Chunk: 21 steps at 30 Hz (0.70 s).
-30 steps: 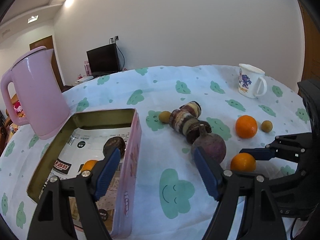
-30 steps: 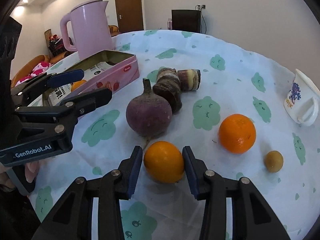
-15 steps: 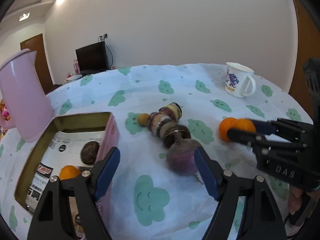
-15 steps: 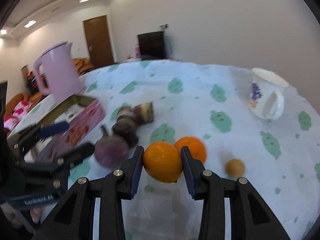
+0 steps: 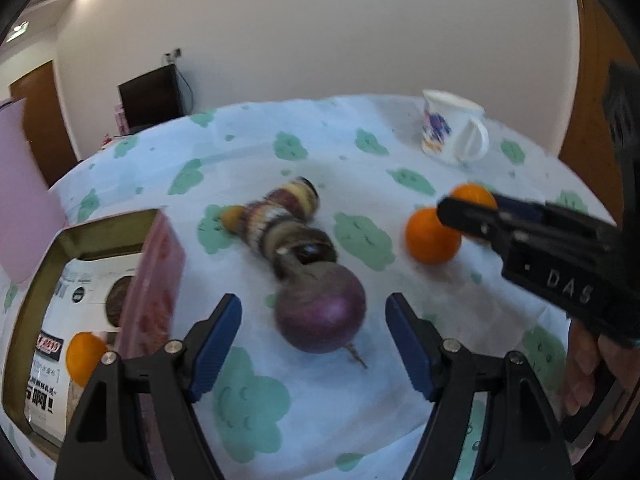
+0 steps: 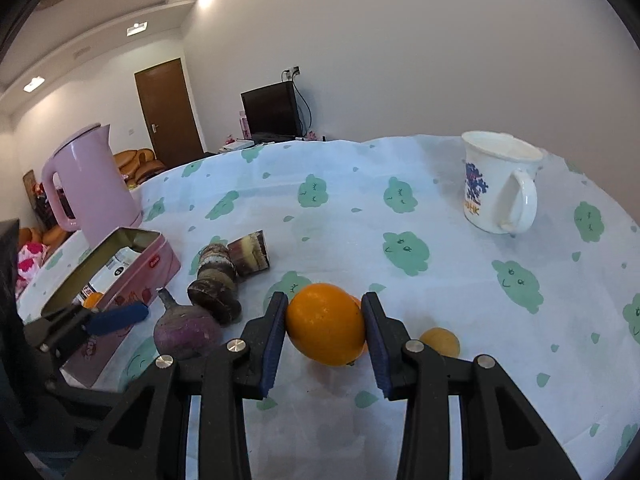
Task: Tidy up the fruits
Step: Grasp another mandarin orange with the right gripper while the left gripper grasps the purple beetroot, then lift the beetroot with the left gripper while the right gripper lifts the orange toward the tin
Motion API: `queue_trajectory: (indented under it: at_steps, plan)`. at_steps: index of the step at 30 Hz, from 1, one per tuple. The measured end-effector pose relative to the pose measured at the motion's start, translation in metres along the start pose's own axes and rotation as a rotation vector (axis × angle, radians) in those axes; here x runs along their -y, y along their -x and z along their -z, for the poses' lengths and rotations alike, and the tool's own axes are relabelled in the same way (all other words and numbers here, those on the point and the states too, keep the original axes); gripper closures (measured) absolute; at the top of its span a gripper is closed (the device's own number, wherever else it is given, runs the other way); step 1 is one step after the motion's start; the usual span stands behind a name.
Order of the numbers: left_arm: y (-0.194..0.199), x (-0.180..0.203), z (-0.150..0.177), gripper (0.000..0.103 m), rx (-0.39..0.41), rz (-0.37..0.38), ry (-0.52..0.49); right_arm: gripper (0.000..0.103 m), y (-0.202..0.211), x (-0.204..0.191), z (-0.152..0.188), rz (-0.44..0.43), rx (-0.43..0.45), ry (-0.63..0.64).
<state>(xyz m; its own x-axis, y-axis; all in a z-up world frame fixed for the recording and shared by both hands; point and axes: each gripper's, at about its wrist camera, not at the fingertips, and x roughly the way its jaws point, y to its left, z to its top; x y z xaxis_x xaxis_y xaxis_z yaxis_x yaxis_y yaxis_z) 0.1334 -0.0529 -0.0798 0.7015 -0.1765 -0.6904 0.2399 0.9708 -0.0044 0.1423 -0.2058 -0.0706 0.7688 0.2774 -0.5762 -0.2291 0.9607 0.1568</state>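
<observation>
Gripping an orange (image 6: 325, 329) between both pads, the right gripper (image 6: 325, 334) holds it above the tablecloth (image 6: 440, 280). At its 3 o'clock lies a small yellow fruit (image 6: 440, 342); a second orange (image 5: 432, 236) is mostly hidden behind the held one. The left gripper (image 5: 314, 340) is spread wide, with a beet (image 5: 320, 316) between its fingers, not touching. At its 9 o'clock the tin (image 5: 156, 280) contains another orange (image 5: 84, 356).

Right gripper (image 6: 325, 334) clamped on orange (image 6: 325, 329), second orange (image 6: 360, 332) seemingly behind it. Beet (image 6: 187, 332), pink tin (image 6: 132, 276), mug (image 6: 498, 188) on tablecloth (image 6: 400, 220).
</observation>
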Motion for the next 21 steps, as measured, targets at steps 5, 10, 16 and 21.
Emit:
queue_trajectory:
  at_steps: [5,10,16,21]
  plan:
    - [-0.004,-0.007,-0.001,0.050,-0.021,0.045,0.044,0.063,0.002,-0.001,0.001,-0.009,0.012,0.005]
    - [-0.003,-0.008,0.000,0.051,-0.016,0.042,0.054,0.063,0.004,0.000,0.001,-0.033,0.022,0.005]
    - [0.006,-0.011,0.001,0.051,0.036,0.008,0.069,0.063,0.008,-0.004,0.001,-0.051,0.047,0.031]
    - [0.012,-0.014,0.001,0.051,0.070,-0.014,0.080,0.063,0.012,-0.006,0.002,-0.060,0.065,0.040]
